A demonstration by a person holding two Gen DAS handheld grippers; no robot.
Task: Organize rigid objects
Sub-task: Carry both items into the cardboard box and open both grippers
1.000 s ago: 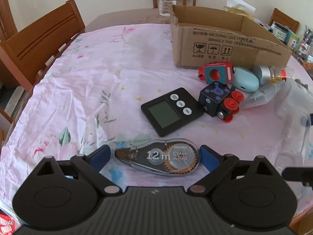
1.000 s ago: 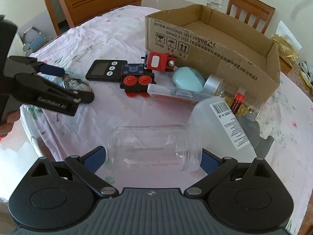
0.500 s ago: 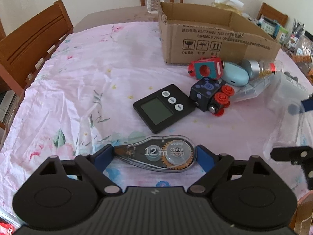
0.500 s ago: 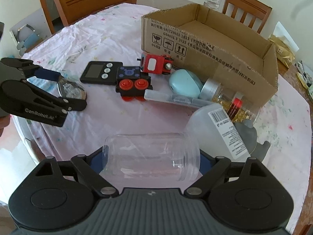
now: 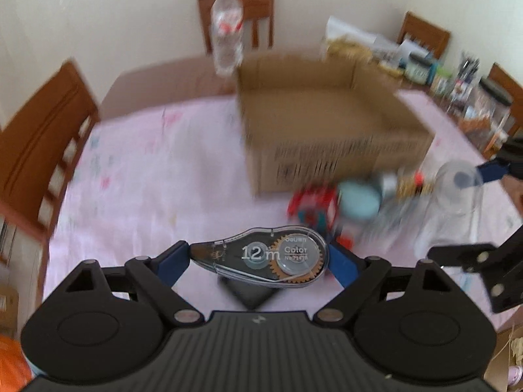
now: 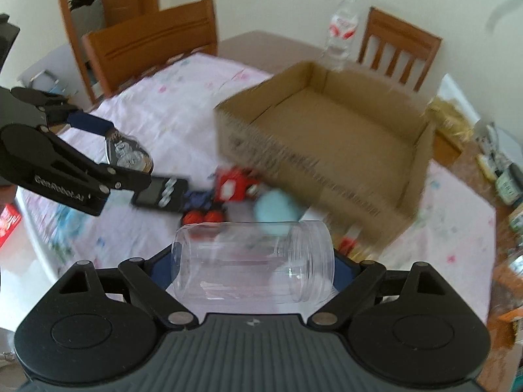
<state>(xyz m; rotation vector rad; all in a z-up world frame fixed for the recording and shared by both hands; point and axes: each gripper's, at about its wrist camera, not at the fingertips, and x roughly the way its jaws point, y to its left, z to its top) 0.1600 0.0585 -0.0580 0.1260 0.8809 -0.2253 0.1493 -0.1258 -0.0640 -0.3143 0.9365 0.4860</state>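
the left gripper point(image 5: 258, 263) pinches a correction tape dispenser point(image 5: 261, 259) end to end between its blue fingers point(image 5: 171, 263), held clear above the pink floral tablecloth point(image 5: 157, 179) at the lower middle of the left wrist view. under it a dark corner of the digital timer point(image 5: 250, 295) shows. the right gripper point(image 6: 253, 269) clamps a clear plastic jar point(image 6: 253, 261) lying sideways, its threaded mouth toward the right side of the frame; the blue pads are mostly hidden behind it.

the open cardboard box point(image 6: 330, 140) sits in the upper right of the right wrist view, nothing visible inside it. between the jar and the box's near wall lies a blurred cluster: a red toy block point(image 6: 233, 187), a pale blue oval case point(image 6: 276, 207), red wheels point(image 6: 202, 217) of a dark toy, and the timer at middle left, partly covered by the left gripper's arm. a water bottle point(image 6: 340, 36) stands behind the box, with wooden chairs point(image 6: 150, 42) along the far edge. in the left wrist view the jar appears at the right edge, in front of the cluster.
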